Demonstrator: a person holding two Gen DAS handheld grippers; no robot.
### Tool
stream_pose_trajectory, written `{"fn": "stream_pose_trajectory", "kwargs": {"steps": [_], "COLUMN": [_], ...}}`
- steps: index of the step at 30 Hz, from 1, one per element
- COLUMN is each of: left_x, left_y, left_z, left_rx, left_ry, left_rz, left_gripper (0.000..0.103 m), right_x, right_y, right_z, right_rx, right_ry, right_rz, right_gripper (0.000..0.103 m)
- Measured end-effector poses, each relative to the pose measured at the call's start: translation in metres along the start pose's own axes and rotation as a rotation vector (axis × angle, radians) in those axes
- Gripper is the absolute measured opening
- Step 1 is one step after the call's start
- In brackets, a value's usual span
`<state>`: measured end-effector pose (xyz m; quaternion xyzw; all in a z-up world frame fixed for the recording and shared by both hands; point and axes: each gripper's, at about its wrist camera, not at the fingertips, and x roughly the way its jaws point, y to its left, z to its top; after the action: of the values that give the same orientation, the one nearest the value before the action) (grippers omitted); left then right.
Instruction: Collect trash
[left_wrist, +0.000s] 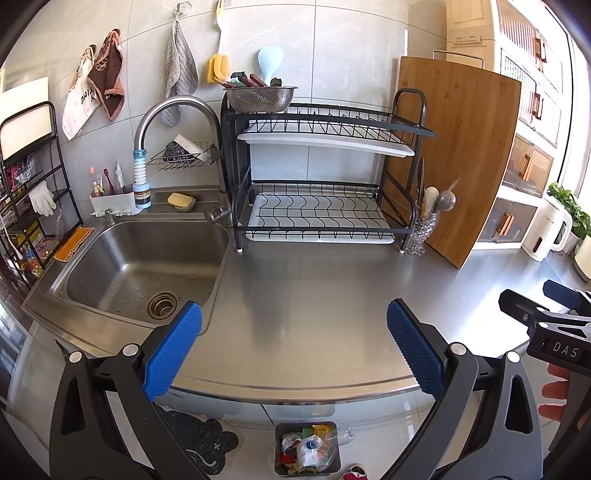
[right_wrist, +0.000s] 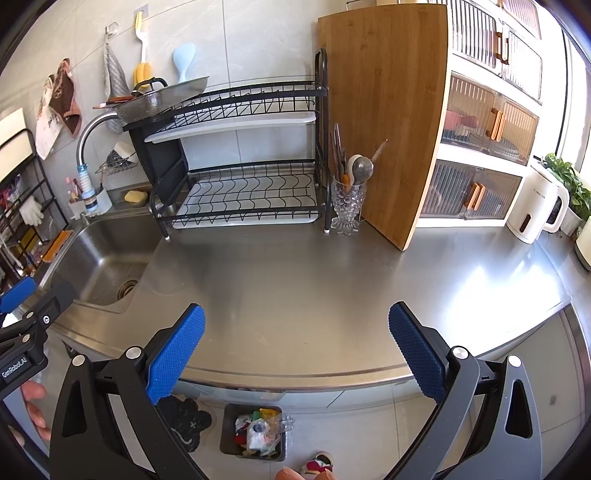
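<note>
A small dark bin (left_wrist: 306, 448) of mixed trash (left_wrist: 308, 450) is seen upright on the floor below the desk (left_wrist: 314, 295) edge, its open top facing up and no clear long axis shown. It is framed below and between the fingers of the left hand-held gripper (left_wrist: 293, 347) and the right hand-held gripper (right_wrist: 297, 349). Both are held level over the desk edge, side by side, with jaws spread wide and nothing held.

Sink (left_wrist: 140, 266) at left, dish rack (left_wrist: 321, 173) at centre, cutting board (left_wrist: 458, 155) right (leaning), bin (left_wrist: 306, 448) bottom centre on floor.
</note>
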<state>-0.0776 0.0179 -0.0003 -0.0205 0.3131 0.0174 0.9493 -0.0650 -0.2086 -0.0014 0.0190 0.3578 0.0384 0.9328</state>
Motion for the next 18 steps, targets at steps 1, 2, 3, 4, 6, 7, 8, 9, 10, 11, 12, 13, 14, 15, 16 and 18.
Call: {"fn": "stream_pose_trajectory", "kwargs": {"steps": [1,2,3,4,6,7,8,9,10,11,12,13,14,15,16,18], "left_x": [-0.0003,-0.0001,-0.0001,-0.0002,-0.0008,-0.0013,-0.0010,-0.0003,0.0007,0.0017,0.0027,0.0033,0.0038,0.0040,0.0037,0.0031], "left_y": [0.0000,-0.0001,-0.0003,-0.0006,-0.0001,0.0001,0.0002,0.0010,0.0024,0.0039,0.0044,0.0041,0.0032,0.0020,0.0012,0.0007], "left_z": [-0.0005,-0.0007,-0.0008,-0.0007,-0.0005,-0.0004,0.0001,0.0005,0.0008,0.0007,0.0005,0.0001,-0.0008,-0.0013,-0.0018,-0.0024], "left_rx": [0.000,0.000,0.001,0.001,-0.004,-0.007,-0.009,-0.016,-0.028,-0.044,-0.050,-0.046,-0.040,-0.031,-0.022,-0.019], "left_ry": [0.000,0.001,0.002,0.001,-0.002,-0.004,-0.001,0.005,0.015,0.024,0.030,0.032,0.034,0.035,0.032,0.027], "left_rz": [0.001,0.000,0.000,-0.001,0.001,-0.002,-0.006,-0.021,-0.043,-0.060,-0.063,-0.053,-0.041,-0.031,-0.022,-0.014], "left_gripper": [0.095,0.095,0.095,0.095,0.095,0.095,0.095,0.095,0.095,0.095,0.095,0.095,0.095,0.095,0.095,0.095], "right_x": [0.0000,0.0000,-0.0002,-0.0002,-0.0002,-0.0002,-0.0004,-0.0004,-0.0003,-0.0003,-0.0004,-0.0004,-0.0005,-0.0002,-0.0002,0.0009], "right_y": [0.0002,0.0000,-0.0004,-0.0004,-0.0006,-0.0009,-0.0009,-0.0010,-0.0010,-0.0011,-0.0011,-0.0014,-0.0014,-0.0016,-0.0017,-0.0014], "right_z": [-0.0001,0.0000,-0.0001,-0.0002,-0.0002,-0.0002,-0.0003,-0.0002,-0.0002,-0.0001,-0.0001,-0.0004,-0.0005,-0.0006,-0.0010,-0.0016], "right_rx": [0.000,-0.001,-0.001,-0.001,0.001,0.002,0.001,0.002,0.002,0.003,0.003,0.004,0.005,0.006,0.007,0.008], "right_ry": [0.000,0.000,0.000,0.000,0.000,0.000,0.000,0.000,0.000,0.000,-0.001,-0.002,-0.002,-0.002,-0.001,0.002], "right_rz": [0.000,0.000,0.000,0.000,-0.001,0.000,-0.001,0.000,0.002,0.003,0.003,0.003,0.005,0.007,0.007,0.008], "right_gripper": [0.100,0.100,0.100,0.100,0.100,0.100,0.100,0.100,0.100,0.100,0.100,0.100,0.100,0.100,0.100,0.100]}}
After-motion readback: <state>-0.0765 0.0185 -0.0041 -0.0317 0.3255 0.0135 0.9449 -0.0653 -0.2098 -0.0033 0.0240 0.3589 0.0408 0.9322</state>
